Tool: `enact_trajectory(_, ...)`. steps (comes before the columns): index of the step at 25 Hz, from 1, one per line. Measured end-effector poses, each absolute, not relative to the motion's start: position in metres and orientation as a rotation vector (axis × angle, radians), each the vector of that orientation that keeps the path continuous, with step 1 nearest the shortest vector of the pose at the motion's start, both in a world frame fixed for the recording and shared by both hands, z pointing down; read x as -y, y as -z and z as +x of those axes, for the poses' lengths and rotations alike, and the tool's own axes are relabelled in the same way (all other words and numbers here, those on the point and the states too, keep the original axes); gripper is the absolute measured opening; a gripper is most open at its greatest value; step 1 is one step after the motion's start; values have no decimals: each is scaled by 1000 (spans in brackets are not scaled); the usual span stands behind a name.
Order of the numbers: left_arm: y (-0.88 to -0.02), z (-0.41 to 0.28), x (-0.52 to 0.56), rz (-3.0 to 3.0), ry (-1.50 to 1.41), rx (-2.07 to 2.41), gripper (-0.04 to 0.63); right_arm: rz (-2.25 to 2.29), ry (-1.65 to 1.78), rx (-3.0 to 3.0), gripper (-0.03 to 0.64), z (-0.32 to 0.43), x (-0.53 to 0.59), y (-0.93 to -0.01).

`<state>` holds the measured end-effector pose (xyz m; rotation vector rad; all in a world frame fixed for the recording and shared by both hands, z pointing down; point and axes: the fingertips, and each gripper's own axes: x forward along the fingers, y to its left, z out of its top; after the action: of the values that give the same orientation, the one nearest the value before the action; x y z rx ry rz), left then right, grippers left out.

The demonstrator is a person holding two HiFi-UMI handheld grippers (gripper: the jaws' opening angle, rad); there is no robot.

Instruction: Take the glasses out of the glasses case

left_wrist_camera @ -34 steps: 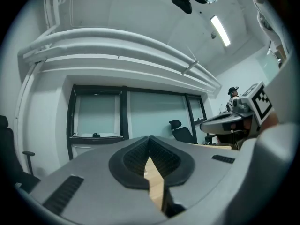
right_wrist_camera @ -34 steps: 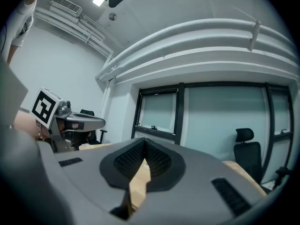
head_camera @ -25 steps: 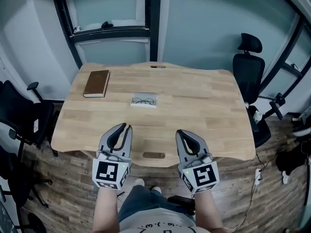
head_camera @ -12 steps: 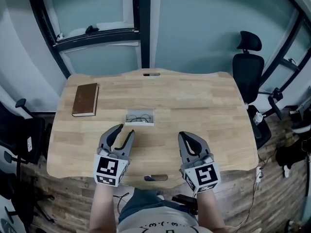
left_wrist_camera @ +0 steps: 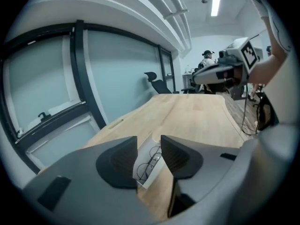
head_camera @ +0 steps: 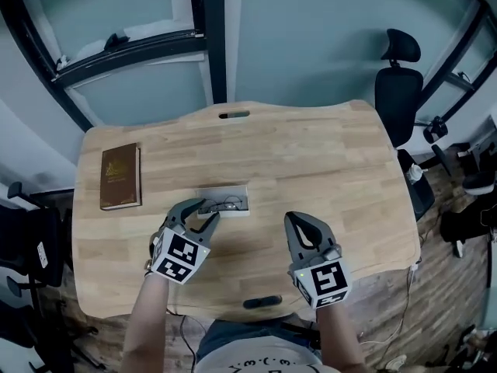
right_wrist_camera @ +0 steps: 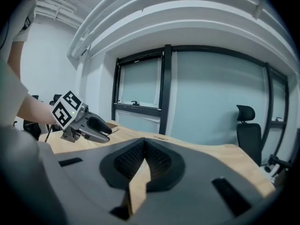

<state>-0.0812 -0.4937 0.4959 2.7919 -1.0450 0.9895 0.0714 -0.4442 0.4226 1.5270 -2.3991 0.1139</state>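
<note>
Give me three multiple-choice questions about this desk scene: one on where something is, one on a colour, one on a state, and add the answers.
1. In the head view, where does the brown book lie relative to the glasses case?
A. left of it
B. right of it
C. on top of it

2. What colour is the glasses case?
A. red
B. white
C. black

3. How do the jaws of the right gripper stand?
A. wide apart
B. clamped on the book
C. together, holding nothing

Answers:
1 A: the book sits near the left edge of the table, and the case lies at mid-table.
2 B: its inside shows white around the glasses.
3 C: the right gripper view shows the tips meeting with nothing between them.
</note>
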Motion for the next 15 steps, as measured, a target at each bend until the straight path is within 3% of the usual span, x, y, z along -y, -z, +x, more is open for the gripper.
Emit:
enact_trajectory(10,-574,-66,527,2758,-1464,642,167,1451,-237,2361,11,72,469,-463)
enact_trajectory(15,-600,-58,533,2705,-1611,478,135,1416,-285,2364,11,79,477,-479)
